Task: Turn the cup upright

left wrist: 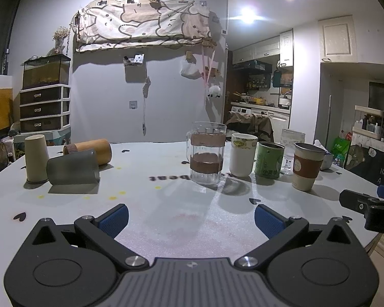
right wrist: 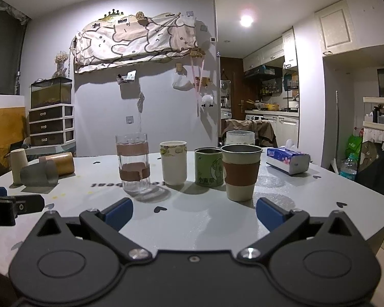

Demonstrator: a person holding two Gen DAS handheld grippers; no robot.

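Observation:
A grey cup (left wrist: 73, 167) lies on its side at the table's left, also in the right wrist view (right wrist: 39, 176). A bamboo cup (left wrist: 89, 151) lies on its side behind it. A beige cup (left wrist: 36, 162) stands upside down beside them. My left gripper (left wrist: 190, 218) is open and empty above the near table, well short of the cups. My right gripper (right wrist: 194, 213) is open and empty in front of the upright cups. The right gripper's tip shows at the right edge of the left wrist view (left wrist: 366, 204).
Upright in a row stand a glass mug (left wrist: 207, 153), a white cup (left wrist: 243, 154), a green tin (left wrist: 268, 160), a sleeved paper cup (left wrist: 307, 166) and a ribbed glass (left wrist: 291, 138) behind. A tissue pack (right wrist: 288, 160) lies at the right. The table edge (right wrist: 371, 220) curves near right.

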